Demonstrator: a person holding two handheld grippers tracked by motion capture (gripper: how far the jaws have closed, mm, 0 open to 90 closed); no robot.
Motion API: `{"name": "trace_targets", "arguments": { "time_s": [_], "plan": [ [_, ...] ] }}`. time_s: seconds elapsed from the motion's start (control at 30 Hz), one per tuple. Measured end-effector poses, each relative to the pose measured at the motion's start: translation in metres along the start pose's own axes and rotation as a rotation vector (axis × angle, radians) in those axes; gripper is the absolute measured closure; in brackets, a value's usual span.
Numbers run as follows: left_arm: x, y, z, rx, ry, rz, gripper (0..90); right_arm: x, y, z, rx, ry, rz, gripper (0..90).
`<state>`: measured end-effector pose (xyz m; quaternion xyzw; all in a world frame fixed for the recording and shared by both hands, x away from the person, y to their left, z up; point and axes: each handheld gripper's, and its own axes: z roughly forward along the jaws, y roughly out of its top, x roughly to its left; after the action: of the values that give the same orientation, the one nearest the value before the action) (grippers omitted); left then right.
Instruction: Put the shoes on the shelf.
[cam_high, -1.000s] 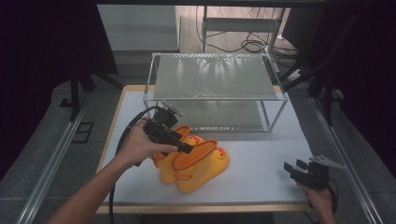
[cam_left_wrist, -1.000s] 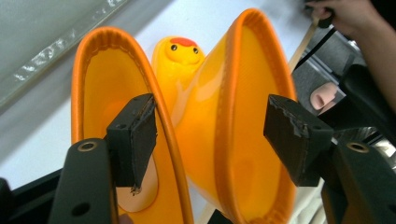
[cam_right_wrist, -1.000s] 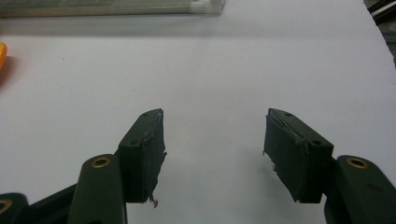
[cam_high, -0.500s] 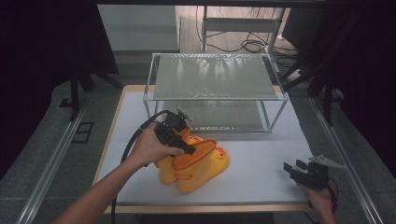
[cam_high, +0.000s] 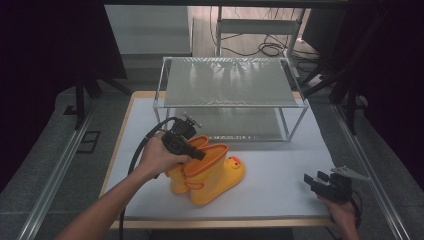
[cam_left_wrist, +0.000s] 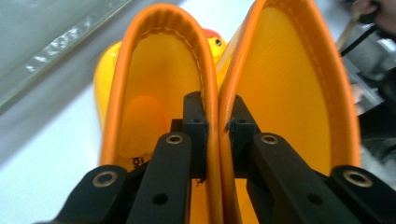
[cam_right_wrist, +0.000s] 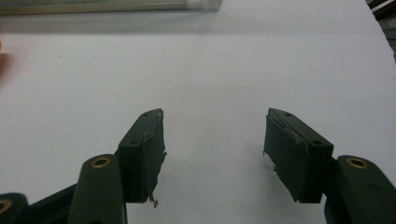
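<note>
Pair of yellow boots sits front-centre on the bench, w/ left tool at their tops, so that patch is blocked. Wire shelf rack fills the back centre; its posts and two decks bar any pass straight through. Open white surface lies btwn boots and right tool, also left of the boots. Narrow strip btwn boots and rack front is free. Right tool has bare bench ahead of it.
</note>
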<state>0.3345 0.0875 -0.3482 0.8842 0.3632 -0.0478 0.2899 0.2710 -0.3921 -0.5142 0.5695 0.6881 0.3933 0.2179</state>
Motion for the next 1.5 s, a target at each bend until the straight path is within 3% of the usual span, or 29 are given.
{"name": "trace_targets", "arguments": {
  "time_s": [0.13,0.3,0.47,0.6,0.93,1.5],
  "plan": [
    [0.004,0.004,-0.002,-0.019,-0.033,-0.017,82.2,-0.001,0.000,-0.001,-0.005,-0.003,0.002,37.5],
    [-0.001,0.010,-0.008,-0.022,-0.046,-0.003,82.2,-0.003,0.000,-0.001,-0.010,-0.006,0.009,37.6],
    [-0.013,0.020,-0.020,-0.055,-0.067,0.015,82.2,-0.002,0.000,-0.001,-0.008,-0.006,0.002,37.6],
    [-0.025,0.032,-0.032,-0.076,-0.077,0.052,82.2,-0.002,0.001,-0.002,-0.006,-0.005,0.003,37.6],
    [-0.051,0.058,-0.040,-0.092,-0.093,0.106,82.2,-0.005,0.001,-0.004,-0.014,-0.008,0.013,37.6],
    [-0.079,0.102,-0.056,-0.144,-0.094,0.147,82.3,-0.007,0.000,-0.004,-0.025,-0.001,0.029,37.7]
  ]
}}
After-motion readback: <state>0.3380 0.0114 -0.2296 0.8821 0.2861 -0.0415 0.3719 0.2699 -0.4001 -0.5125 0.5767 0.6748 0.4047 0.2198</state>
